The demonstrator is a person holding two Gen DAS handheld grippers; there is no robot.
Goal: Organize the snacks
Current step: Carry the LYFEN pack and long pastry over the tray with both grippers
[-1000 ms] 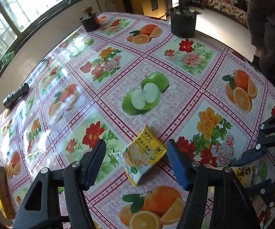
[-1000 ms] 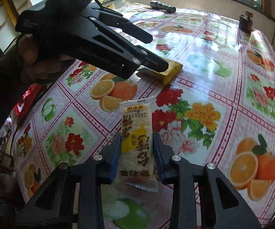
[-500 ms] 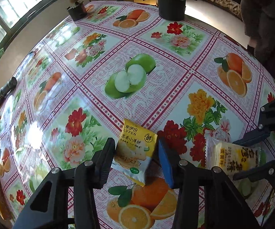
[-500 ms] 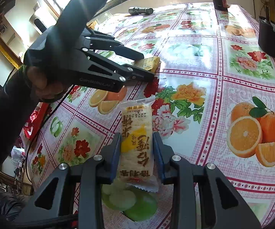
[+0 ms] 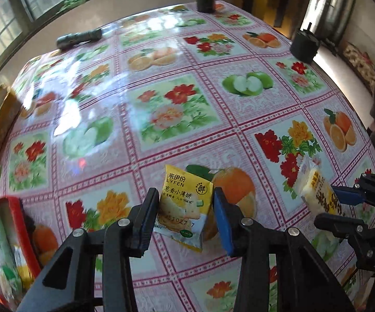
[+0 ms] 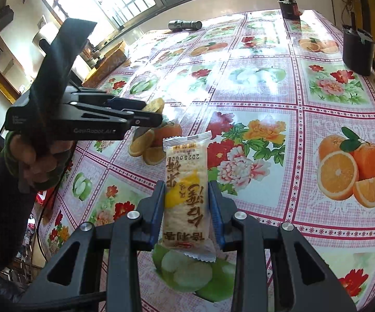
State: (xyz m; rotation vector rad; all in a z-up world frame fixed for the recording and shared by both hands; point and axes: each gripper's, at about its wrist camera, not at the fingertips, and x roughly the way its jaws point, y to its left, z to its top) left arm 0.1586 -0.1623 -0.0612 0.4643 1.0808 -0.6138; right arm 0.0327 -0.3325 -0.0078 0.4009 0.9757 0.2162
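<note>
A yellow cracker packet (image 5: 187,189) hangs between the jaws of my left gripper (image 5: 184,197), which are closing with both pads pressed on its sides, just above the fruit-print tablecloth (image 5: 177,109). In the right wrist view the left gripper (image 6: 151,111) appears at the left, the yellow packet (image 6: 155,104) sticking out past its fingertips. My right gripper (image 6: 186,186) is shut on a long white-and-yellow rice cracker packet (image 6: 187,161), held upright off the table. The right gripper (image 5: 343,200) and its packet (image 5: 314,189) also show at the right edge of the left wrist view.
A red box (image 5: 18,208) holding snacks sits at the lower left, blurred. A yellow-brown box (image 5: 2,119) lies on the left table edge. A black flashlight (image 5: 79,37), a small dark jar (image 5: 205,1) and a black container (image 5: 304,48) stand farther back. A person's hand (image 6: 36,161) holds the left gripper.
My left gripper closed on the yellow packet, lifted it off the cloth and swung sideways while rolling; the red box came into view. The right gripper kept its packet and barely moved.
</note>
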